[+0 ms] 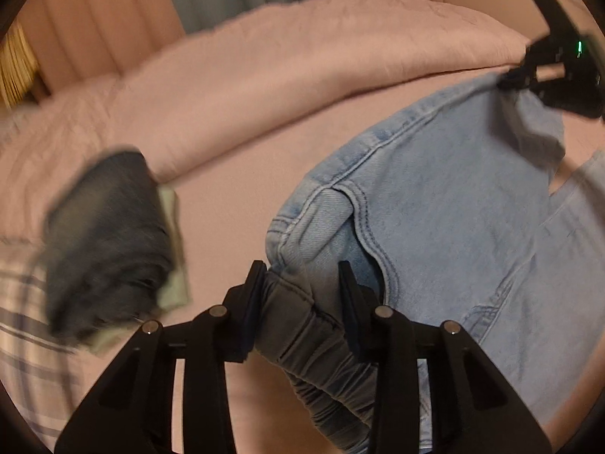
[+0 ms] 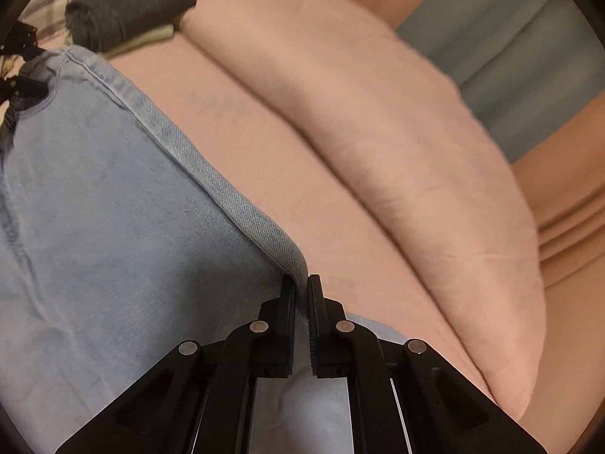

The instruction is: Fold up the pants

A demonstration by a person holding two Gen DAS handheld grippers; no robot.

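Note:
Light blue jeans [image 1: 446,204] hang stretched between my two grippers above a pink bed [image 1: 234,204]. My left gripper [image 1: 300,276] is shut on a bunched waistband corner by the front pocket. My right gripper [image 2: 301,283] is shut on the other waistband corner, with the denim [image 2: 113,208] spreading to the left. The right gripper also shows in the left wrist view [image 1: 510,81] at the top right, pinching the far corner. The left gripper shows in the right wrist view [image 2: 19,72] at the left edge.
A dark folded garment [image 1: 106,242] lies on a pale green one on the bed at the left, also in the right wrist view [image 2: 128,11]. A long pink pillow [image 2: 397,159] runs along the bed. A plaid cloth [image 1: 26,340] lies at the far left.

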